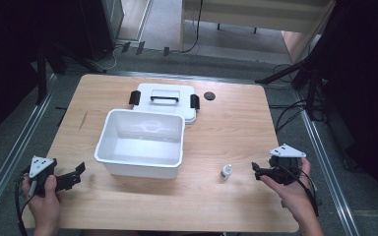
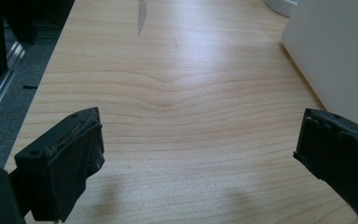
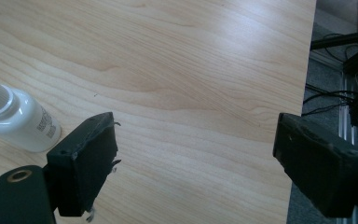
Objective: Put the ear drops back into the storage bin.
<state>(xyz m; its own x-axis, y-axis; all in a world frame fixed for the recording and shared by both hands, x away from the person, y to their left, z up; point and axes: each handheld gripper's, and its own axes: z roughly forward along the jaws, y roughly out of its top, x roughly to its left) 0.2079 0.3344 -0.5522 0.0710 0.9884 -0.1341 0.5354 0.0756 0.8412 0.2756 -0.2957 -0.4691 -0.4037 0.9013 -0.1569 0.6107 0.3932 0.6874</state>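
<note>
The light wooden tabletop carries everything in front of you. Largest on it is the open white plastic box, which sits left of the tabletop's middle, its inside bare and white. Its white plastic lid with a black handle and two black latches lies flat just behind the box, toward the far edge, touching or nearly touching the box's back rim. In the left gripper view the box's white wall rises at the right, with the wood grain running bare before it.

Your left hand-held gripper rests near the tabletop's near left corner, pointing toward the box; its jaws stand wide apart with nothing between them, and the same shows in its own view. Your right hand-held gripper sits near the near right edge, aimed left; its jaws are also spread wide and hold nothing, as its own view confirms, with one jaw out over the tabletop's edge.

The small white plastic bottle with a ribbed white cap stands upright between the box and your right hand-held gripper, near that gripper's tips but apart from them. In the right gripper view the bottle appears just beyond the left jaw, outside the gap.

Smallest, a round black disc lies near the far edge, just right of the lid.
</note>
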